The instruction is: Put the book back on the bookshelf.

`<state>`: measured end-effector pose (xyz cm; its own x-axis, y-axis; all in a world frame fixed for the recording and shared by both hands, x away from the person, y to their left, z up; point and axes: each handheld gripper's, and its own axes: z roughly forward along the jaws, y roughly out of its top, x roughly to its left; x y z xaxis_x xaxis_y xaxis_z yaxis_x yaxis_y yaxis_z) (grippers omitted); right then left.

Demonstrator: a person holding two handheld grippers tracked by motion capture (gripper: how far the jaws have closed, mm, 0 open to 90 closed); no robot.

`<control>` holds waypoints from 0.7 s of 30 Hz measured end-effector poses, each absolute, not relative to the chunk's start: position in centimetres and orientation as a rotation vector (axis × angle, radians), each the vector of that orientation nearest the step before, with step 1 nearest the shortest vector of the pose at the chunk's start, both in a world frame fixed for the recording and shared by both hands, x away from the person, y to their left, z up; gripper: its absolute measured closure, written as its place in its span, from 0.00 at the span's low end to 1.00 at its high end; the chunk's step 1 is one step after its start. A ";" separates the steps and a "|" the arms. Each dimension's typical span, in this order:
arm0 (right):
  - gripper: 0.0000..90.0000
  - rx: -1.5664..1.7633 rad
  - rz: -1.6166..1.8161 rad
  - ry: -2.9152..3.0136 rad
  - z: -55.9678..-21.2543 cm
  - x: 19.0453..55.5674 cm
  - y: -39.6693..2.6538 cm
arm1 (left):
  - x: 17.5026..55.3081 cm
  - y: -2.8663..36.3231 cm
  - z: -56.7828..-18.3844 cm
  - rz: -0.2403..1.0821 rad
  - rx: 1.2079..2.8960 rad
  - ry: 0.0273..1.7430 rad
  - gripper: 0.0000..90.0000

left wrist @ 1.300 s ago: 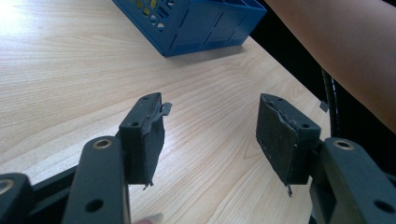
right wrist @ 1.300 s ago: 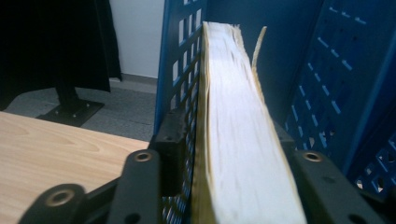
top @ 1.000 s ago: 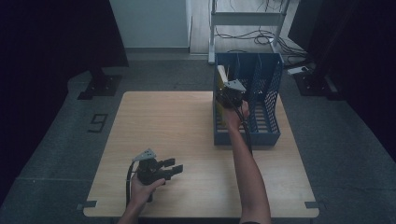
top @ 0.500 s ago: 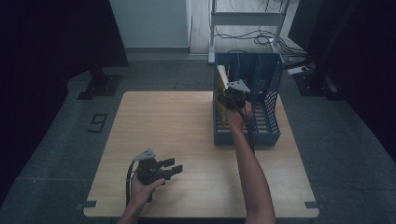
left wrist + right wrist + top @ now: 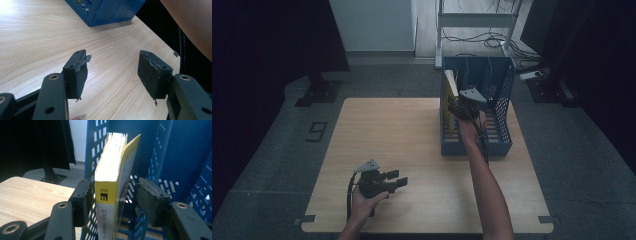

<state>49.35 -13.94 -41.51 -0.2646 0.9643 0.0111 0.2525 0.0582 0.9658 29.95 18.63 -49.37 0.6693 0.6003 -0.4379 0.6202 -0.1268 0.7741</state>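
Observation:
A yellow-covered book (image 5: 110,170) stands upright in the left slot of a blue perforated file rack (image 5: 175,150). My right gripper (image 5: 115,195) is open around the book's near edge: the left jaw sits close against it and the right jaw stands a gap away. In the high view the book (image 5: 451,85) leans in the rack (image 5: 504,100) at the table's back right, with the right gripper (image 5: 458,107) over it. My left gripper (image 5: 401,179) rests low near the table's front edge, open and holding nothing (image 5: 112,67).
The wooden table (image 5: 397,130) is bare in its middle and left. The blue rack (image 5: 107,10) has further slots to the right of the book. A metal shelf frame (image 5: 477,20) and cables lie on the floor behind the table.
The right hand and gripper have shifted slightly toward the near side at the rack, with the book still in its slot. The left gripper has not moved.

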 end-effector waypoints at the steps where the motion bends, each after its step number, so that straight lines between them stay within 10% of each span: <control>1: 0.50 1.244 1.258 1.616 -41.5 49.2 -14.0 | 30.0 18.6 -49.4 -0.023 1.801 0.975 0.45; 21: 0.50 1.272 1.384 1.661 -41.7 44.2 -16.0 | 30.0 18.6 -49.6 -0.011 1.822 0.993 0.45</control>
<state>44.23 -15.98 -41.67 -0.3414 0.9330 0.1135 0.2799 -0.0143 0.9599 29.96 18.59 -49.62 0.6604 0.6186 -0.4258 0.6276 -0.1433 0.7652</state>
